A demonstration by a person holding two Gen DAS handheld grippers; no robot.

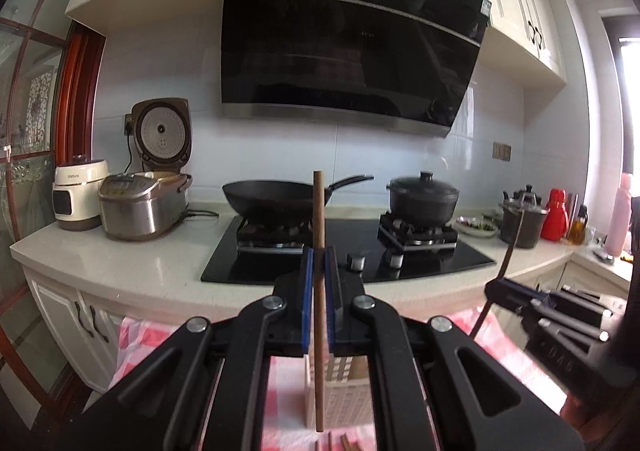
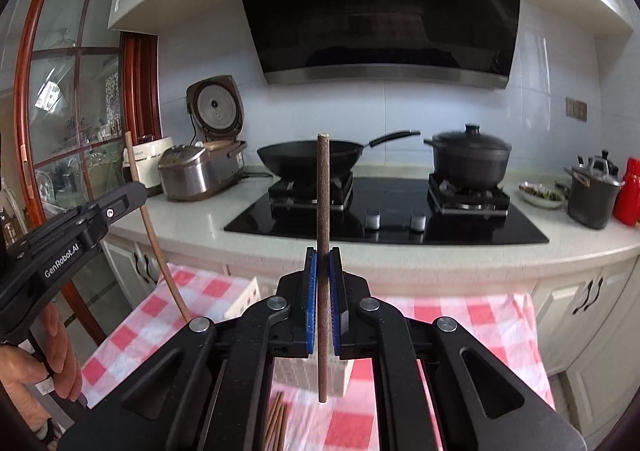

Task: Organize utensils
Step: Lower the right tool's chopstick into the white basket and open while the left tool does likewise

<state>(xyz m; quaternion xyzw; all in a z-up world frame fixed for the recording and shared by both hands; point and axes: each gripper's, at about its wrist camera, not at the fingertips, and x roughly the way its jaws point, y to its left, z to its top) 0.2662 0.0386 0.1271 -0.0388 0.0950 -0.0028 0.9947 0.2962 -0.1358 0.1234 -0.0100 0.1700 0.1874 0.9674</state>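
Hand-held grippers [image 1: 318,271] [image 2: 323,275] level (slightly down), clamping chopsticks [image 1: 319,291] [image 2: 323,251]

"GenRobot.AI" on left claw [image 2: 132,193]

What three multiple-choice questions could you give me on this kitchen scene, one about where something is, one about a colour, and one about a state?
1. Where does the wok sit?
A. On the left burner
B. On the checked cloth
C. Inside the rice cooker

2. What colour are the pads on the gripper fingers?
A. Red
B. Blue
C. Green

3. How is the rice cooker lid?
A. Closed
B. Taken off, lying on the counter
C. Standing open

Answers:
1. A, the wok rests on the left burner of the stove.
2. B, blue pads press on each side of the chopstick in the right gripper.
3. C, the lid stands upright behind the pot, its inside facing out.
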